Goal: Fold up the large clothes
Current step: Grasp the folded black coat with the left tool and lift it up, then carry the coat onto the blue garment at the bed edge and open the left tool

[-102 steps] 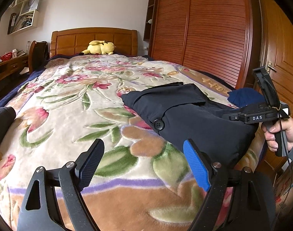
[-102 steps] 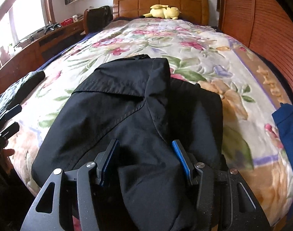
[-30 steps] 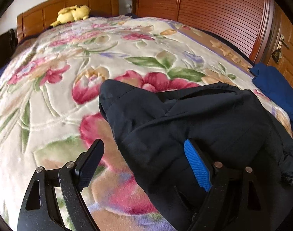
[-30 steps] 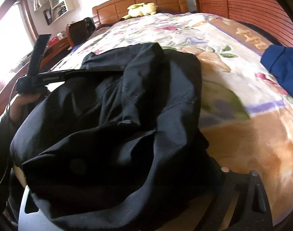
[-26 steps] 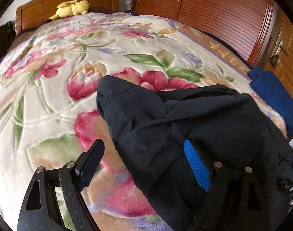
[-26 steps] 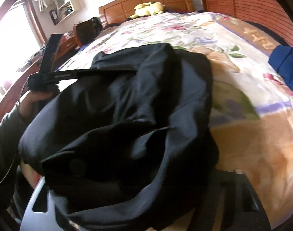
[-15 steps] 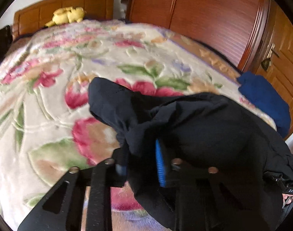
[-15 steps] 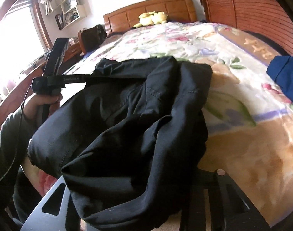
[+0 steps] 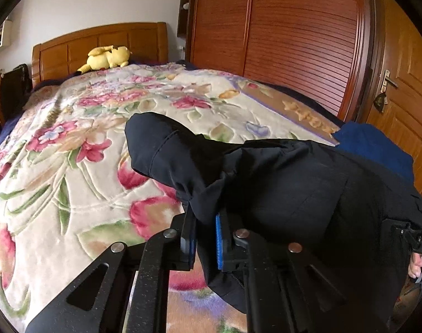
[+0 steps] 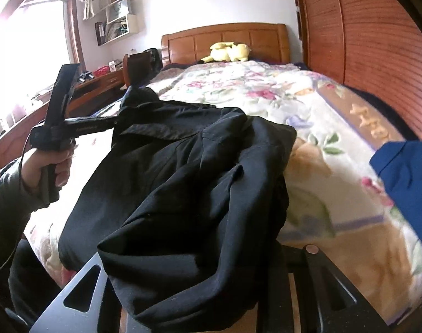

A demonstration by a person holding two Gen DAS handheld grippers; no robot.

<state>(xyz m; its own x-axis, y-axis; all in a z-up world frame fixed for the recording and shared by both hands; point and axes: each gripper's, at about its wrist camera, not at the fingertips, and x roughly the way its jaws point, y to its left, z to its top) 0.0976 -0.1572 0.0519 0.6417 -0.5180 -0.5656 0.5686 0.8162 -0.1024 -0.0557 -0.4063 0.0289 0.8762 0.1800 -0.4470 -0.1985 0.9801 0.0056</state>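
Observation:
A black coat point(image 9: 280, 183) hangs bunched between my two grippers, lifted above the floral blanket point(image 9: 72, 166) on the bed. My left gripper point(image 9: 205, 236) is shut on a fold of the coat's edge; it also shows in the right wrist view point(image 10: 122, 119) at the coat's far corner. In the right wrist view the coat point(image 10: 197, 194) drapes over my right gripper and hides its fingertips; its arms stand close together under the cloth.
A folded blue garment point(image 9: 374, 144) lies at the bed's right edge, also in the right wrist view point(image 10: 405, 172). A yellow plush toy point(image 9: 108, 57) sits by the wooden headboard. Slatted wardrobe doors point(image 9: 294, 41) stand right; a desk point(image 10: 94, 88) stands left.
My left gripper, open a second ago, has shut on the coat's edge. Both grippers have risen, lifting the coat off the blanket.

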